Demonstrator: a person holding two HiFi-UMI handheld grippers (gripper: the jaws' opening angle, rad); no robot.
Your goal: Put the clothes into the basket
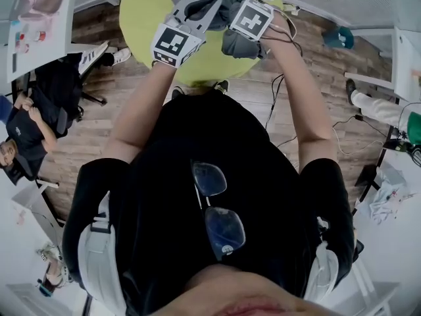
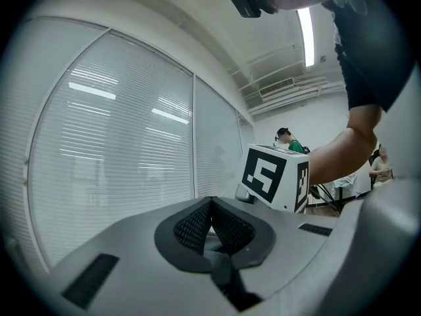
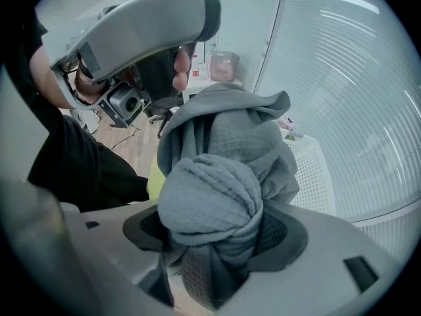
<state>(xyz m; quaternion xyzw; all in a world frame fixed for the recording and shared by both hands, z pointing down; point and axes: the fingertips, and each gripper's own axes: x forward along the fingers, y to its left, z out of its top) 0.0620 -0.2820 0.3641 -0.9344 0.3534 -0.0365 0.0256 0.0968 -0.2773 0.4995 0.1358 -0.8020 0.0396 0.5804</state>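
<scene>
Bunched grey garment (image 3: pixel 209 196) clamped in the right hand-held gripper (image 3: pixel 212 237).
It is held up over the round yellow-green bench (image 1: pixel 148 8), with the white perforated basket (image 3: pixel 319 173) showing behind it; the left hand-held gripper (image 2: pixel 210 209) has its jaws pressed together with nothing between them.

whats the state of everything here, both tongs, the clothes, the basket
left tongs, shut, nothing between them
right tongs, shut on the grey garment
grey garment, bunched into a wad, held over the green table
white basket, garment not in it yet
</scene>
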